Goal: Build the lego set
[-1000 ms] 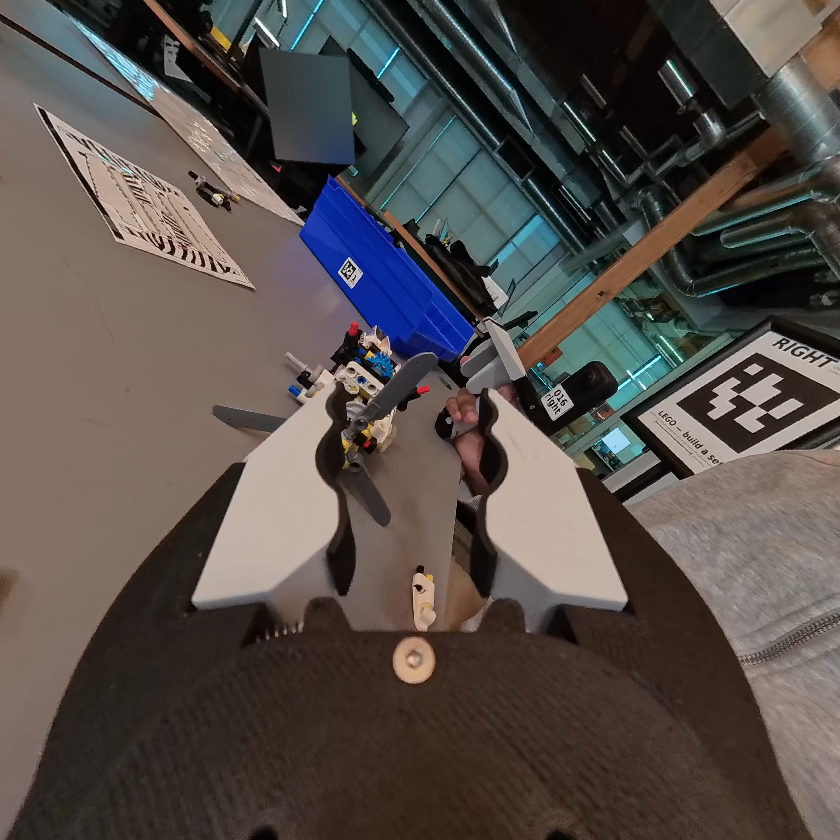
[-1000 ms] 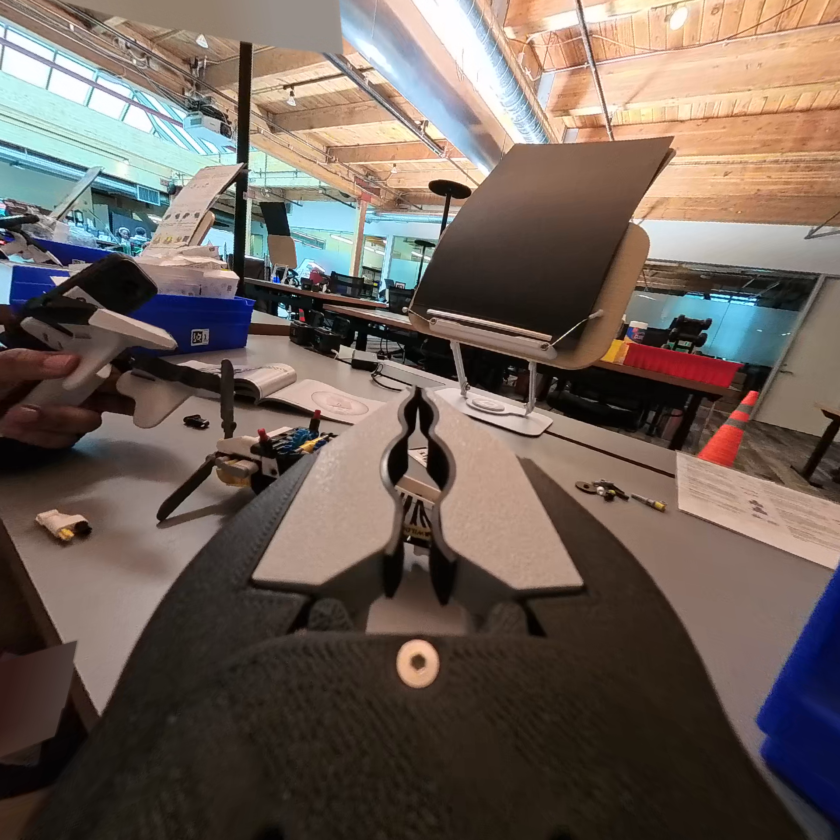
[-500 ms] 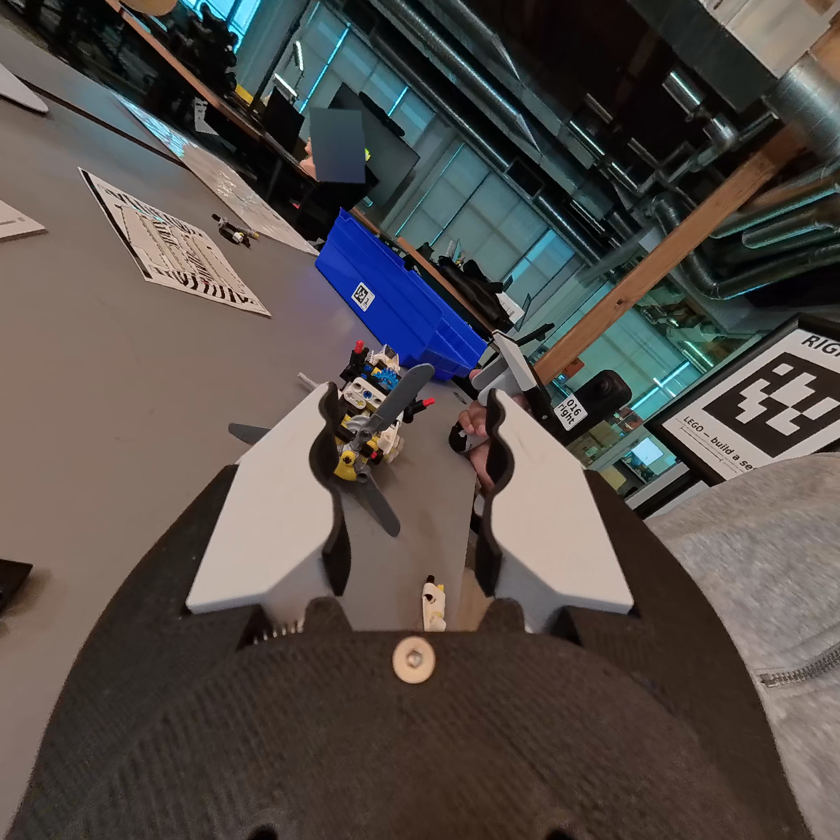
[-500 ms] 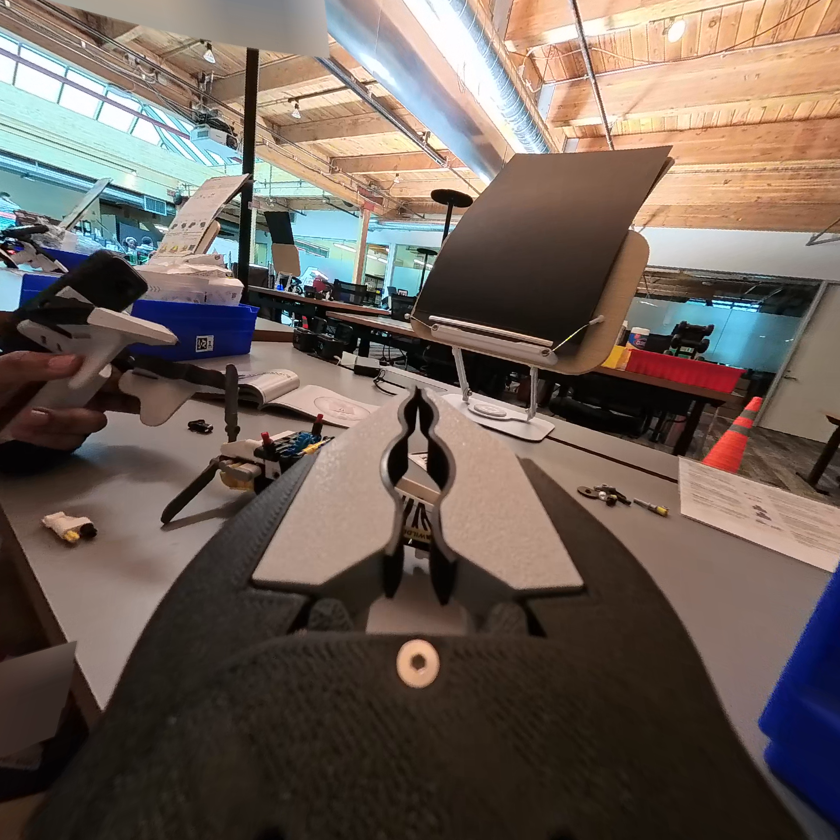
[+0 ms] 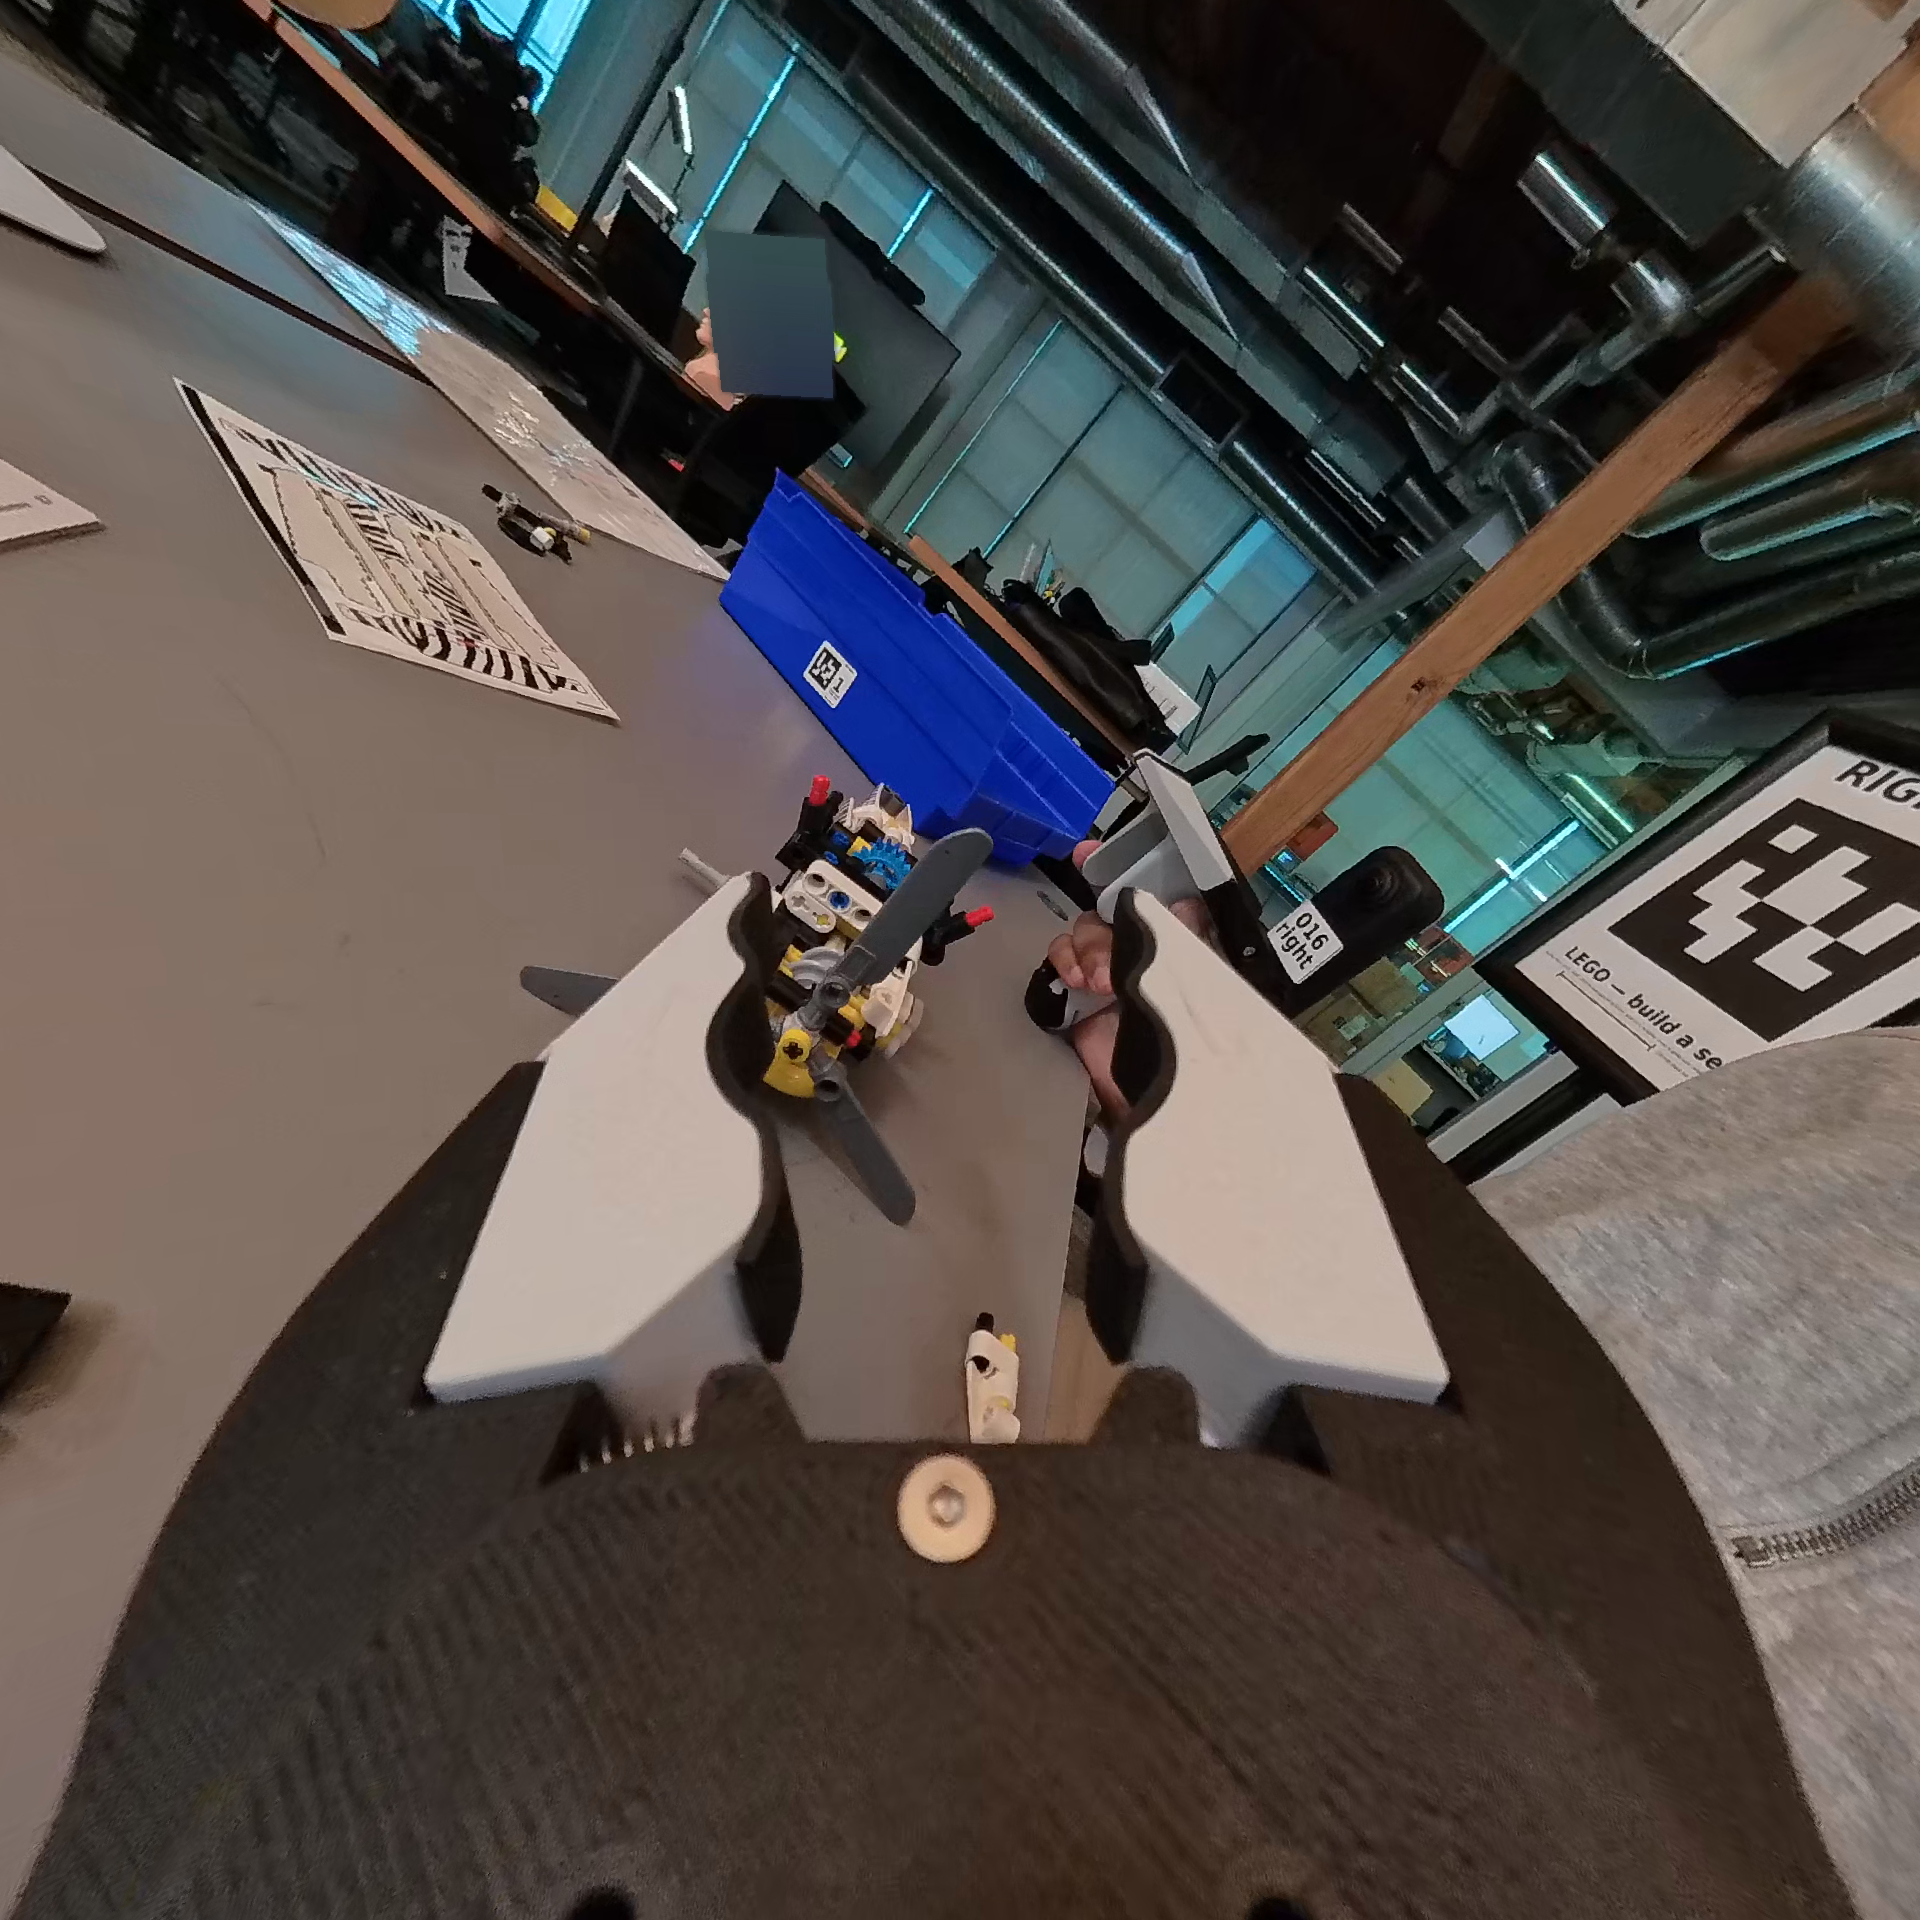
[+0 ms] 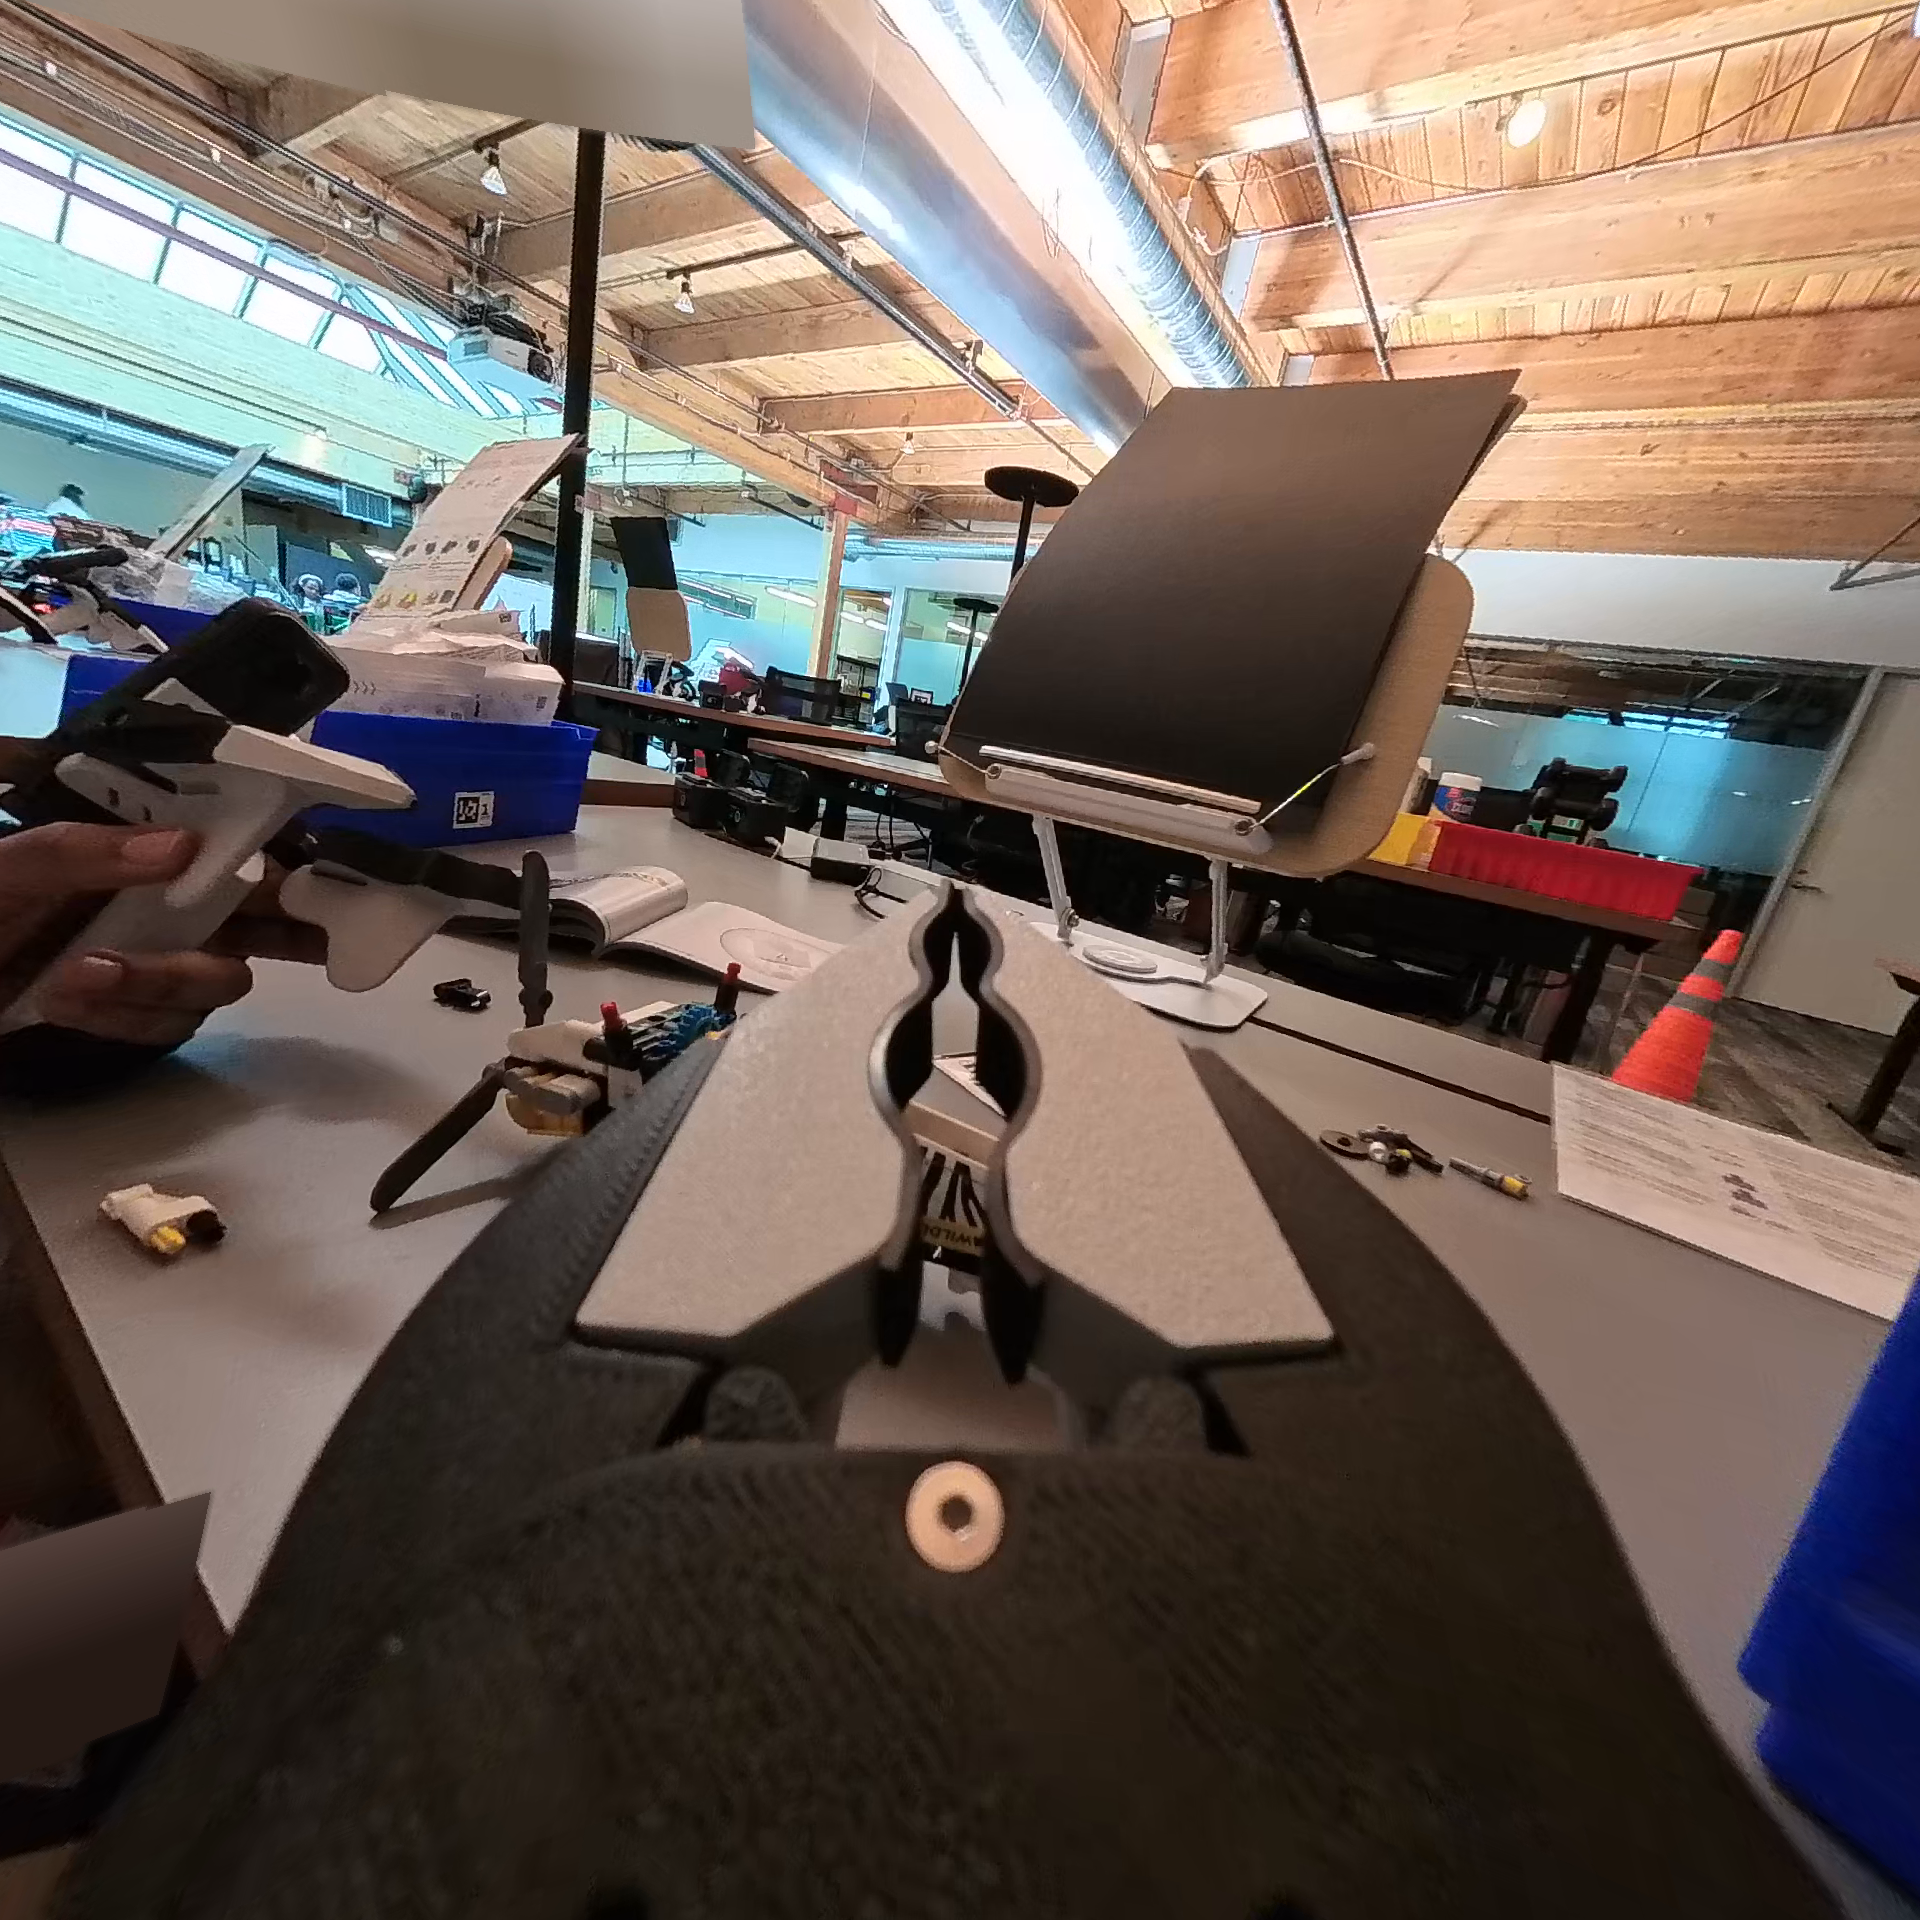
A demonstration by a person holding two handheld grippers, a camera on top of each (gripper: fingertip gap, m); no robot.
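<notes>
A small lego model (image 5: 847, 966) with a grey propeller lies on the grey table (image 5: 208, 935). My left gripper (image 5: 935, 914) is open and empty. It hovers just short of the model, which shows between the fingers close to the left one. A small white and yellow lego piece (image 5: 992, 1382) lies near the table edge below it. My right gripper (image 6: 956, 920) is shut with nothing between the fingers. It sits to the right of the model (image 6: 582, 1060), apart from it. The white piece (image 6: 161, 1216) lies to its left.
A blue bin (image 5: 914, 686) stands behind the model, and another blue bin (image 6: 1849, 1558) is close on the right. There is also a printed sheet (image 5: 384, 561), an open booklet (image 6: 644, 914), a stand with a black board (image 6: 1226, 623), loose small parts (image 6: 1382, 1148) and a paper sheet (image 6: 1745, 1195). A hand (image 6: 104, 935) holds the left gripper. Some 20 centimeters of space lies between my two pairs of fingers.
The left gripper has turned and shifted a little, so more of the far table shows. It stays open by the model. The right gripper stays shut and almost still.
</notes>
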